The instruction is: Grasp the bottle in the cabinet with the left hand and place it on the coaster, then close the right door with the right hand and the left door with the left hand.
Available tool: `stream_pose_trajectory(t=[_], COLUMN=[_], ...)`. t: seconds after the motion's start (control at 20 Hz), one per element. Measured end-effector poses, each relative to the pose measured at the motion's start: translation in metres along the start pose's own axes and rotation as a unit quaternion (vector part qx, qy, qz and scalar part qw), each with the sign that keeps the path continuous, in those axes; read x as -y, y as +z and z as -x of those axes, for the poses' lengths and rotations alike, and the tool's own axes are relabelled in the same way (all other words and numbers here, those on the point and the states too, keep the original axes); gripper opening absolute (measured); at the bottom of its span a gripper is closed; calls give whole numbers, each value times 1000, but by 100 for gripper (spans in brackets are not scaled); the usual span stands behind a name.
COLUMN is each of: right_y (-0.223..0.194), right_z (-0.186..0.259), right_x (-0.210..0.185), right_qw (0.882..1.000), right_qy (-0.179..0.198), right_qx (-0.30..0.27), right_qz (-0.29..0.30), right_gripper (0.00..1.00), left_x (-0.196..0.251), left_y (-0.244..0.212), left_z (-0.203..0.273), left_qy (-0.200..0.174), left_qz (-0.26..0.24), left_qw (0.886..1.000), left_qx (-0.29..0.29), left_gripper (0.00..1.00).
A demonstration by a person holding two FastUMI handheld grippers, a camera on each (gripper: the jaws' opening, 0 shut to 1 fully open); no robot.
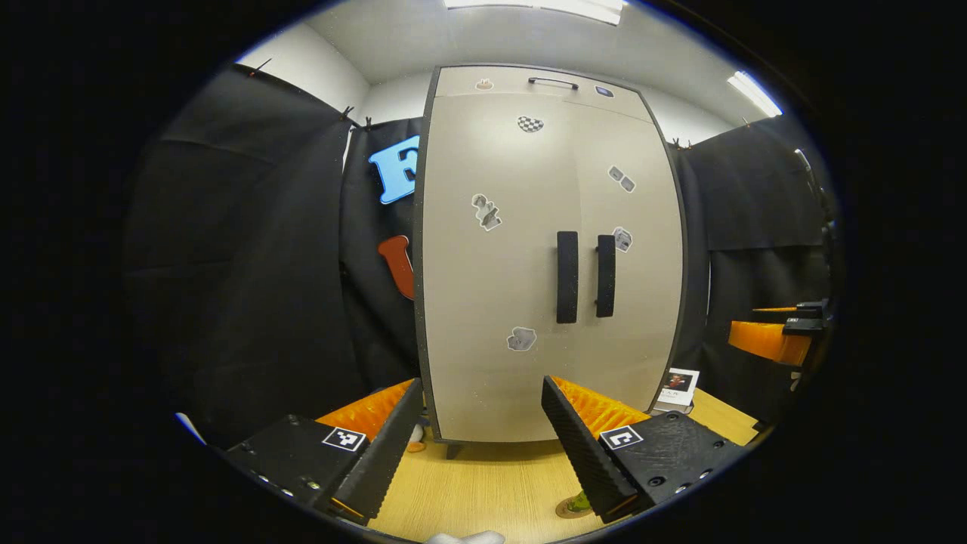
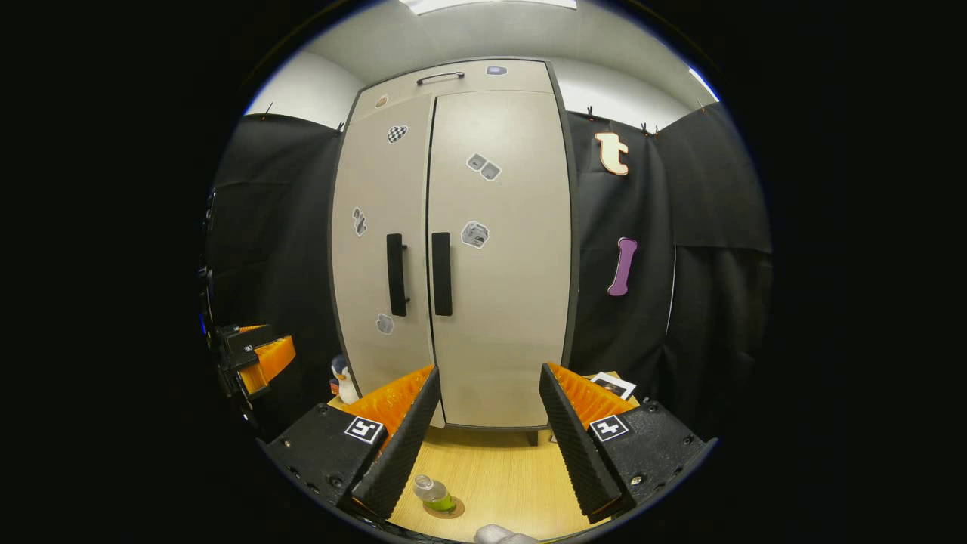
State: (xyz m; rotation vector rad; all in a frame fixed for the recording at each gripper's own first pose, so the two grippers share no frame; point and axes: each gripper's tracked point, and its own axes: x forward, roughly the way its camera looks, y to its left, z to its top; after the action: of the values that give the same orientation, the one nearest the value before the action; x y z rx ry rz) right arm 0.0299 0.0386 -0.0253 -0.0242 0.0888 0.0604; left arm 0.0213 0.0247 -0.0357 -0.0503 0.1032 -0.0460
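Note:
The beige cabinet (image 1: 544, 257) stands on the wooden table with both doors closed, its two black handles (image 1: 585, 276) side by side. My left gripper (image 1: 480, 453) is open in front of it with nothing between its fingers. My right gripper (image 2: 483, 446) is open too and faces the same cabinet (image 2: 461, 249). A small bottle (image 2: 432, 493) with green liquid stands on a round coaster (image 2: 446, 508) on the table, just beside my right gripper's left finger. The coaster's edge (image 1: 568, 510) peeks out by my left gripper's right finger. The other gripper (image 1: 778, 336) hangs at the far right.
A small picture card (image 1: 678, 387) leans at the cabinet's right foot. A penguin figure (image 2: 344, 380) stands at its left foot. Black cloth walls close in on both sides. The left gripper (image 2: 253, 359) is at the left edge of the right gripper view.

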Motion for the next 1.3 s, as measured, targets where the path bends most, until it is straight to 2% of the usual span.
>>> stream_pose_trajectory(t=[0.3,0.65,1.0,1.3], right_y=[-4,-17,-32,-30], right_z=[-6,11,37,51], right_x=[5,26,64,91], right_qw=[1000,1000,999,999], right_qy=[9,5,-20,-31], right_qx=[-7,-20,-27,-21], right_qz=[4,2,-11,-26], right_gripper=[82,82,82,82], left_x=[9,46,90,108], left_y=[-5,-4,-6,-5], left_z=[-10,-8,2,12], left_qy=[3,-22,-49,-48], left_qz=[-2,-11,-22,-22], left_qw=[1000,1000,998,999], left_qx=[-10,-13,-13,-12], left_gripper=[96,98,96,96])
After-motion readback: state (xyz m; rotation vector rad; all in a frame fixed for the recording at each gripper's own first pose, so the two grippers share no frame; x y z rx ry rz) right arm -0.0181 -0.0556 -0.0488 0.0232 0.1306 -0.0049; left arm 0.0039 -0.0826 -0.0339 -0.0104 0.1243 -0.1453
